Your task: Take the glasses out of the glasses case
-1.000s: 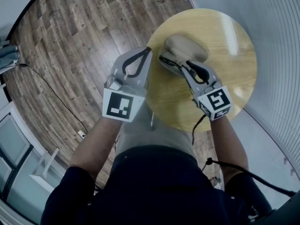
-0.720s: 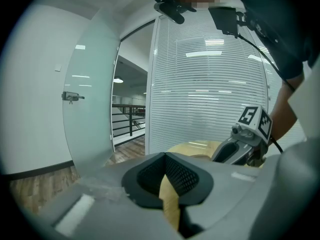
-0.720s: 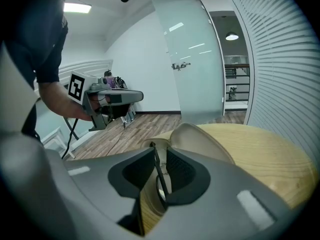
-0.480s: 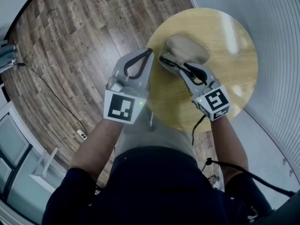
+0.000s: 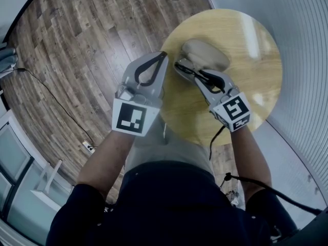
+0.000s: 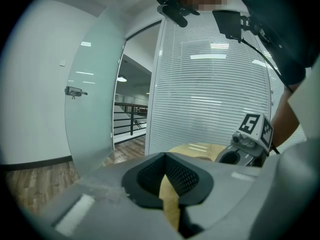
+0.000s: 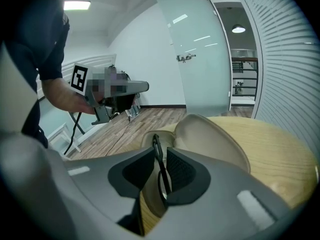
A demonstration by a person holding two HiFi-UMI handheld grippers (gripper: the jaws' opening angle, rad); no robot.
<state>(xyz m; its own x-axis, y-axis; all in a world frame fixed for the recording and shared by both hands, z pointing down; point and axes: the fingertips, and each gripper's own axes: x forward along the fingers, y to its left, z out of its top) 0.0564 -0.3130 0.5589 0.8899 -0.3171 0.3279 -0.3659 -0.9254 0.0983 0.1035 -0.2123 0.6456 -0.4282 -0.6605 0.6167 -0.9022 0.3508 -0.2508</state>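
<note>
Glasses (image 7: 156,149) stand edge-on with their dark rim pinched between the jaws of the right gripper (image 5: 201,76). They sit low over the near half of the open glasses case (image 5: 205,53), which lies with its lid thrown back on the round wooden bench (image 5: 246,40). Whether the frame is clear of the case I cannot tell. Gripping the thin rim rather than the lens looks like the surest hold for lifting the glasses out without smearing or twisting them. The left gripper (image 5: 158,60) hangs just off the bench edge with its jaw tips together on nothing, near enough, I judge, to steady the case if it drags along. Set against a second ago, little differs: the right gripper has edged slightly toward the left one, and the left gripper and the case are where they were.
</note>
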